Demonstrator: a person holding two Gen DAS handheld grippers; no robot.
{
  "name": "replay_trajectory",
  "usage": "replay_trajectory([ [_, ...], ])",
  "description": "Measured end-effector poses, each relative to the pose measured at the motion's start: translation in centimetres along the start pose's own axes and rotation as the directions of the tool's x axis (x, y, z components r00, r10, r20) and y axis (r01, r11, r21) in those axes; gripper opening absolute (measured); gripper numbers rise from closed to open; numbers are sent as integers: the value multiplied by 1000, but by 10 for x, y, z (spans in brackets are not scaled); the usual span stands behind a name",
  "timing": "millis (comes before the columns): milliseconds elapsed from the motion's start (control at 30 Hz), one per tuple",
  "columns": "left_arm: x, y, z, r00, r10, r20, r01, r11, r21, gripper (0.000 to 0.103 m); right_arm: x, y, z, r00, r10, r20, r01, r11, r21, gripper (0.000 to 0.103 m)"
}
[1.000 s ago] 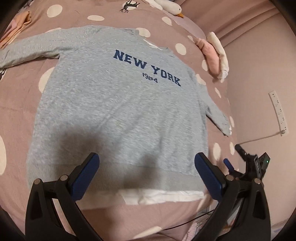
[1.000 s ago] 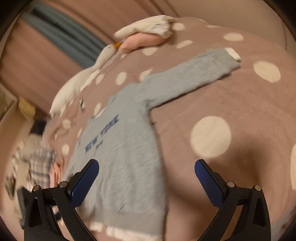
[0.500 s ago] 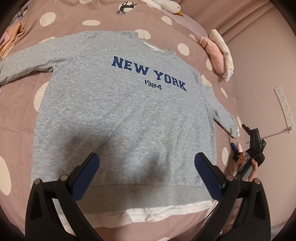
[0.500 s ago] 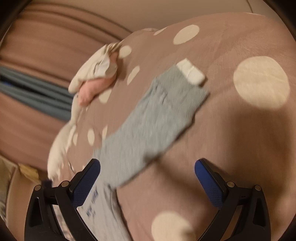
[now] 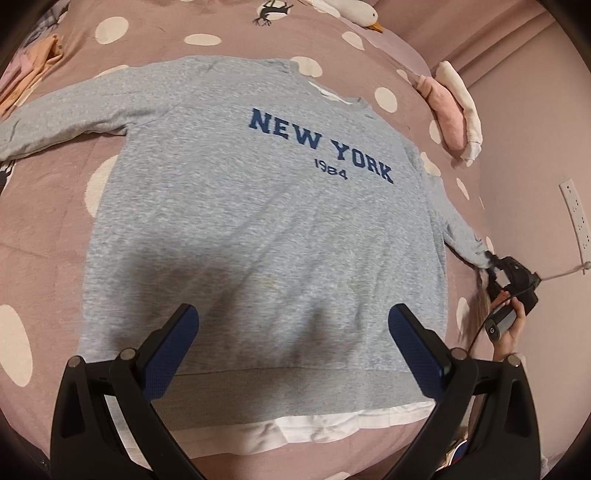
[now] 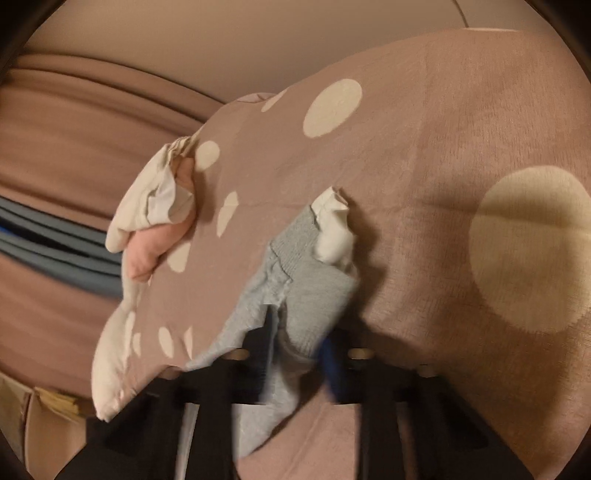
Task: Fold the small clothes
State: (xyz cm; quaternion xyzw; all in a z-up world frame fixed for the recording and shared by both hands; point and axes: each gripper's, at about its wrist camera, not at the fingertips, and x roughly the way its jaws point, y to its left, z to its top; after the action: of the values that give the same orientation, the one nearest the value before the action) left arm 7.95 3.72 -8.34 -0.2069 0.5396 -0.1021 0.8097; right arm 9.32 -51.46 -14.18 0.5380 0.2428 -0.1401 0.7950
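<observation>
Sweatshirt (image 5: 258, 229) sleeve (image 6: 306, 291) now clamped in right gripper (image 6: 295, 332), just closed; left gripper (image 5: 293, 332) apart.

You have bare polka-dot bedspread (image 5: 44, 236) to pass over on the left of the grey sweatshirt (image 5: 258, 229) and along its white hem. On the right, the wall (image 5: 524, 155) runs close beside the bed, and a pink and white bundle of clothes (image 5: 452, 114) sits near the sleeve (image 6: 306, 280). A plush goose (image 5: 351, 9) lies beyond the collar.
</observation>
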Motion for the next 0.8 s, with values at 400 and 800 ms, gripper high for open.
replay_trajectory([
  [400,-14,22,-7,1000,-20,13,21,999,-39,103,-14,154,-50,999,46,-25,-53,853,-520,18],
  [800,-34,46,9,996,-40,76,46,996,-74,103,46,269,-213,995,-27,-100,-82,390,-917,17],
])
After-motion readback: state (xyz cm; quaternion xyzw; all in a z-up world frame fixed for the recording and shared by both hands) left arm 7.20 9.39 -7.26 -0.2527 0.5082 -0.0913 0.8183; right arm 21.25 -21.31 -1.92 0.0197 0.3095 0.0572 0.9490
